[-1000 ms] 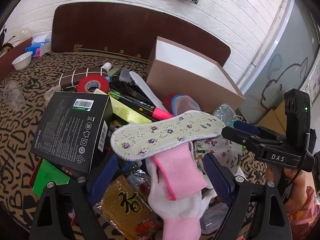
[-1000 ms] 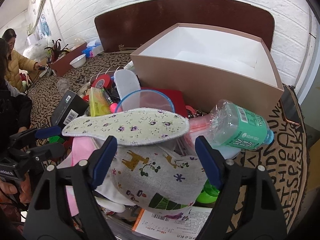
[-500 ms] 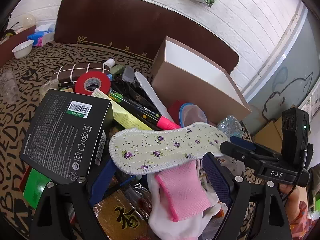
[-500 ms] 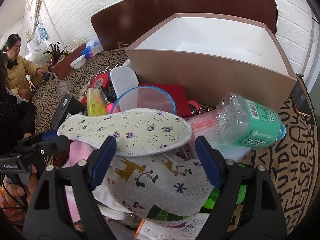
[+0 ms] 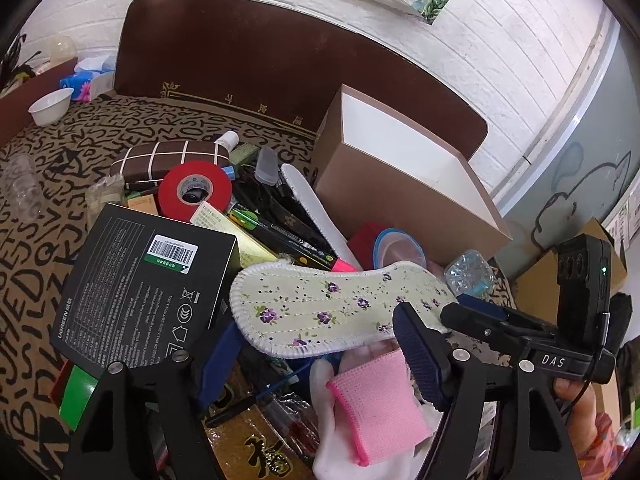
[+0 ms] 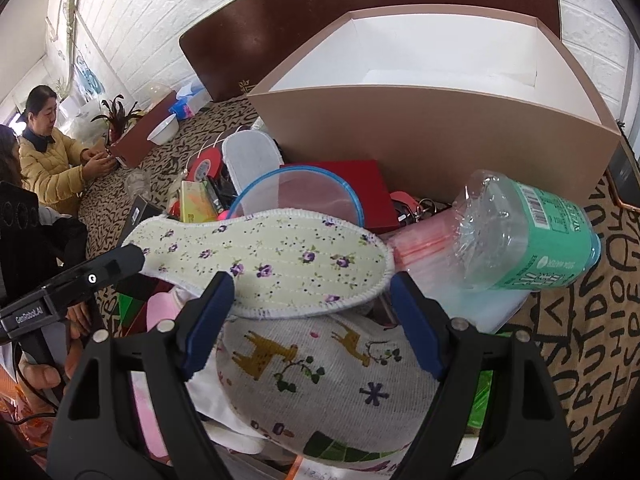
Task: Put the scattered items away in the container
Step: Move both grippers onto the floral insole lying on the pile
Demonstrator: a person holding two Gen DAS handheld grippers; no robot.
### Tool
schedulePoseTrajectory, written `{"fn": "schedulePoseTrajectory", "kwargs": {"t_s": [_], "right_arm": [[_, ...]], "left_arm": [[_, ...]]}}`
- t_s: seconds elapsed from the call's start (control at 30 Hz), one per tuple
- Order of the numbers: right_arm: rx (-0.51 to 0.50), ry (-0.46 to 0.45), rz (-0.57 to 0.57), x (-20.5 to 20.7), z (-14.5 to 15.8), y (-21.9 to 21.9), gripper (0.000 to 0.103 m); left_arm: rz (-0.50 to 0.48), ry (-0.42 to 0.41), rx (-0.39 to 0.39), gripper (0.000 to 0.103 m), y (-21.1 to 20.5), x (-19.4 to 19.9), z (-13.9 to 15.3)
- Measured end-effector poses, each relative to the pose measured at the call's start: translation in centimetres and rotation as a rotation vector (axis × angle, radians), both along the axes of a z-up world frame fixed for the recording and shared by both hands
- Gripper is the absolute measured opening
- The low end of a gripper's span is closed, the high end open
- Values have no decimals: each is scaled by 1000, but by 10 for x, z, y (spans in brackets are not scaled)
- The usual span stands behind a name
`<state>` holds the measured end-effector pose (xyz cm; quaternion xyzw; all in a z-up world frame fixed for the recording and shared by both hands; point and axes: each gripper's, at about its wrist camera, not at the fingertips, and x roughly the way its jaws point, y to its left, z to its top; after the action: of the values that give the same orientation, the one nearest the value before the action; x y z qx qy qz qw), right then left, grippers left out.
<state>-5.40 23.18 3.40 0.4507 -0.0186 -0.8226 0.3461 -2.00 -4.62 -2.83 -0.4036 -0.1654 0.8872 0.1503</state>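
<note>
Just now, from the left wrist: closed the jaws of the left gripper [image 5: 316, 332] partway, to a middling gap, with the floral insole [image 5: 332, 304] lying across between them on top of the heap; no sure sign of the pads pressing it. At its far end, the right gripper [image 5: 476, 316], straddling the heel. Probably a grab in progress, with the brown container [image 5: 400, 200] just behind the pile and nothing visible inside yet. Around: black carton [image 5: 140, 288], red tape roll [image 5: 192, 192], pink cloth [image 5: 376, 408], all on a letter-patterned cover [image 5: 60, 240], against a dark headboard [image 5: 280, 72] and white brick wall [image 5: 500, 60]

From the right wrist: jaws of the right gripper [image 6: 312, 292] wide, with the insole's [image 6: 260, 256] heel between them, seemingly unpinched; nearer than a second ago, with the container [image 6: 440, 140] looming larger. At the toe end, the left gripper [image 6: 116, 264]. Beneath, a giraffe-print pouch [image 6: 328, 368]; rightward, a green-labelled bottle [image 6: 536, 240]; far left, a seated person in a yellow jacket [image 6: 52, 160]
</note>
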Motion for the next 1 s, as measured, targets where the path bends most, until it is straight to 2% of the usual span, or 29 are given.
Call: {"fn": "schedulePoseTrajectory", "kwargs": {"t_s": [0.1,0.27,0.33,0.5,0.63,1.0], "right_arm": [[-6,-8,0,-2,0,0,77],[-18,-7,-3,-4,1,1,54],[-21,-10,-4,-6,0,3,52],[-64,-46,-24,-10,-3,10,52],[-70,-60,-34,-12,-4,13,60],[-57,-55,-27,-15,-4,5,60]], "left_arm": [[4,-5,2,70,-2,-1,-2],[12,-9,6,62,-6,-2,-4],[13,-8,5,61,-7,-2,-4],[23,-4,0,61,-9,-1,-4],[31,2,-2,61,-12,0,-2],[60,21,-38,61,-20,-1,3]]}}
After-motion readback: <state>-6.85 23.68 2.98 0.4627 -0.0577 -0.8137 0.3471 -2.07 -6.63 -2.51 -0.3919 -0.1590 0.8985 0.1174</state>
